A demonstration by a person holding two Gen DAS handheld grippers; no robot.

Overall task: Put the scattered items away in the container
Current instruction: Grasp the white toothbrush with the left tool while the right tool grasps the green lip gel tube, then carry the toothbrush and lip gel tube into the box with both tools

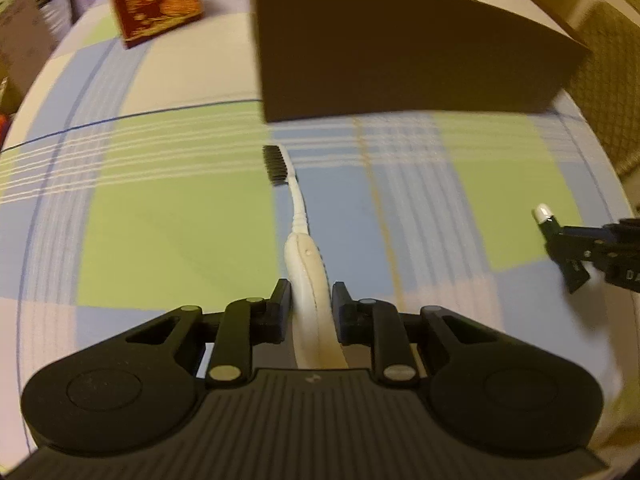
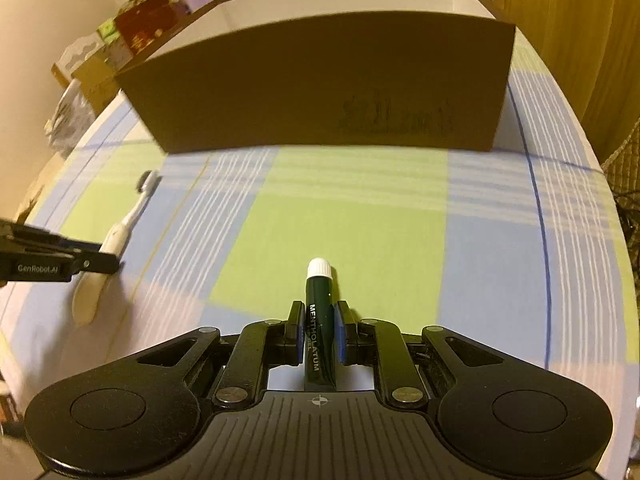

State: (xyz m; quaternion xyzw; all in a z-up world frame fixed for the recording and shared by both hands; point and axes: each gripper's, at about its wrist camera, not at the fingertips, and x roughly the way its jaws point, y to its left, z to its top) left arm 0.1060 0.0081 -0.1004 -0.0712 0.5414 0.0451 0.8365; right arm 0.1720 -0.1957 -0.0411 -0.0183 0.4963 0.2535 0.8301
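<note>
Table (image 2: 352, 216): covered in a plaid cloth of green, blue and pale squares; it fills most of both wrist views.

Cardboard box (image 2: 320, 84): open-topped, brown, standing on the cloth at the far side, ahead of both of your grippers. From the right wrist you see over its near wall to the pale inner walls; nothing inside it can be made out from here.

Red carton (image 1: 156, 0): gold print, upright on the cloth, to the left of the box in the left wrist view. More packages are stacked off the table edge beyond it, too blurred to name.

Your left gripper (image 1: 310, 306): fingers closed in on the thick cream handle of the toothbrush (image 1: 298, 220). The handle runs back between the fingers toward the camera; the neck and dark bristle head point forward at the box, well short of it. The right wrist view shows it off to the left, pinched from the side.

Your right gripper (image 2: 319, 328): fingers pressed on the dark green Mentholatum tube (image 2: 319, 312), white cap forward and clear of the fingertips, aimed at the box wall, the tube's tail reaching back between the fingers.
</note>
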